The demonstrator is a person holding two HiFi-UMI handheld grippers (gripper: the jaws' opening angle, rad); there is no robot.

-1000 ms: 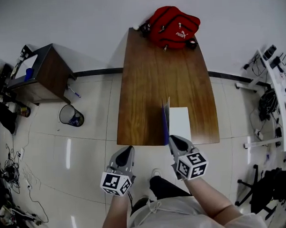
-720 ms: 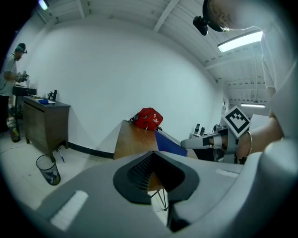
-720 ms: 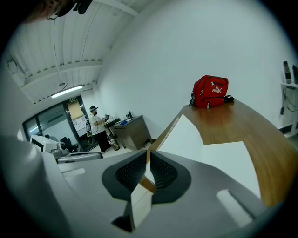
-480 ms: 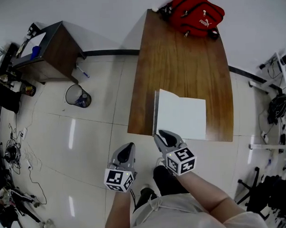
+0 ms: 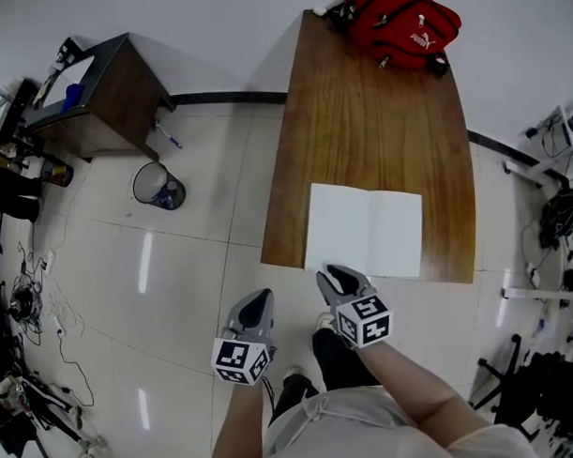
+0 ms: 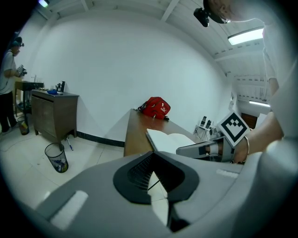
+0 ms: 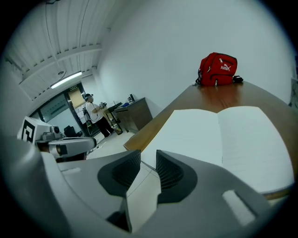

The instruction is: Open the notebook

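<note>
The notebook (image 5: 366, 228) lies open and flat on the near end of the brown table (image 5: 367, 127), showing two white pages. In the right gripper view it (image 7: 219, 135) spreads just ahead of the jaws. My right gripper (image 5: 333, 273) hovers off the table's near edge, by the notebook's left corner. Its jaws (image 7: 148, 158) are opening with nothing between them. My left gripper (image 5: 256, 301) hangs over the floor to the left, away from the table. Its jaws (image 6: 152, 155) meet at the tips and hold nothing.
A red bag (image 5: 406, 27) sits at the table's far end. A dark cabinet (image 5: 104, 103) and a waste bin (image 5: 155, 186) stand on the tiled floor to the left, with cables further left. A person (image 6: 7, 93) stands by the cabinet. A white desk (image 5: 571, 195) is at right.
The notebook's cover stood upright a second ago; it has swung left and the book now lies flat. The right gripper has let go of it, opened, and drawn back off the edge.
</note>
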